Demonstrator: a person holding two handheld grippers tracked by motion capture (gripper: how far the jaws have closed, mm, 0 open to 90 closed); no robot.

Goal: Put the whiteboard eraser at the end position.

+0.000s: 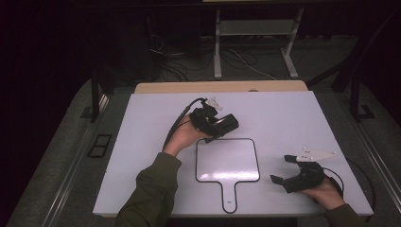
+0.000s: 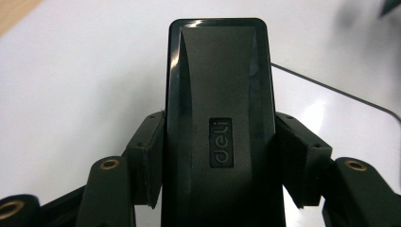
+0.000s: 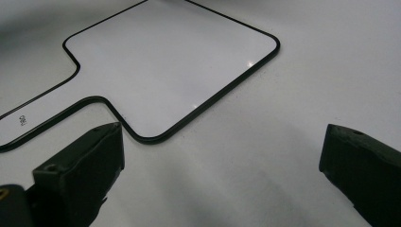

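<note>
Clearly, from the high view, you carry the black eraser (image 1: 226, 124) in your left gripper (image 1: 218, 124), held just off the bench (image 1: 142, 156) above the top-left corner of the small handled whiteboard (image 1: 228, 161). Your right gripper (image 1: 285, 170) rests just beside the whiteboard's right edge, apart from it, with nothing between its jaws.

Next, the left gripper view: the eraser (image 2: 220, 123) runs lengthwise straight out between the jaws, its smooth moulded back facing the camera with the embossed brand plate near the middle. The jaws pinch it by its two long sides, at about mid-length, pads (image 2: 146, 158) flat against the walls. It looks like a light, rigid plastic shell, glossy enough to slip if you twist it, so that side-on hold is the sound one; I judge the soft wiping face sits underneath, out of sight. The whiteboard's black-rimmed corner (image 2: 350, 101) lies beyond and to the right of the eraser.

Lastly, the right gripper view: the jaws stand spread wide, empty, over bare bench. The whiteboard (image 3: 175, 61) lies flat ahead and to their left, its handle (image 3: 42, 116) trailing off left. It looks thin, stiff and slick, so you would likely need to pin it at the rim while the eraser works.
</note>
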